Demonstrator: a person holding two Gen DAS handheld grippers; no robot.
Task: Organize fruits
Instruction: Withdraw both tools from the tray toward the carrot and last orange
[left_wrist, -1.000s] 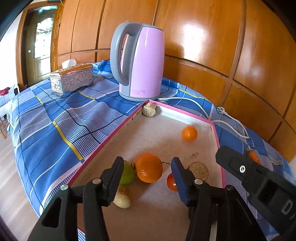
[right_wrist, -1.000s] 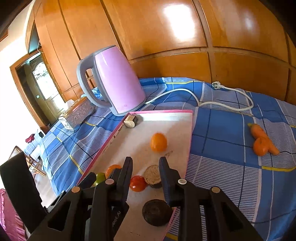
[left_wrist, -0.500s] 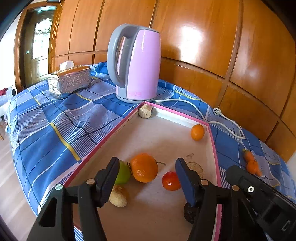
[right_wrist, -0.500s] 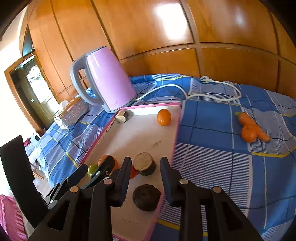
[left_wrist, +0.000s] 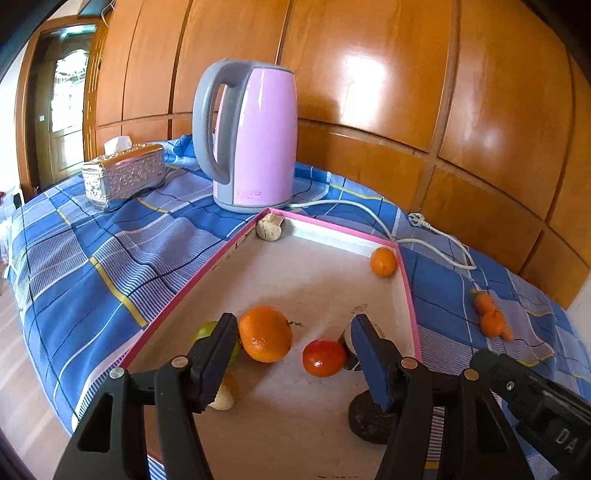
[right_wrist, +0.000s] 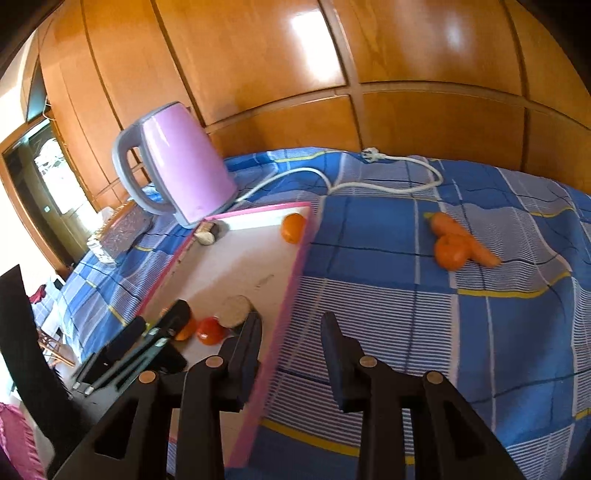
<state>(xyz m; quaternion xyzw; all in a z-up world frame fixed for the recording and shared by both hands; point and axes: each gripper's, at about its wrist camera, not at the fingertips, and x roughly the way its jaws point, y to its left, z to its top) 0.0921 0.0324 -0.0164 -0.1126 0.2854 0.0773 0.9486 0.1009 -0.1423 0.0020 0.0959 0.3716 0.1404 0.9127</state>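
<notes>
Both hand-held grippers gape wide and empty: left (left_wrist: 291, 354) over the tray's (left_wrist: 410, 291) near end, right (right_wrist: 290, 345) astride its right rim. Orange (left_wrist: 265, 333) near the left rim: firm, round, rolls easily, so pinch across its middle. Tangerine (right_wrist: 451, 251) and carrot (right_wrist: 480, 251) out on the cloth, well right of the tray.

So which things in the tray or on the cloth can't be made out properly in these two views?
- Green fruit, left wrist view: mostly behind a finger of the left hand-held gripper.
- Pale item, same view: half hidden by that finger; identity unclear.
- Dark round item, same view: partly covered by the other finger.
- Tissue box, right wrist view: blurred, small.
- Large orange, right wrist view: largely hidden behind the left hand-held gripper.
</notes>
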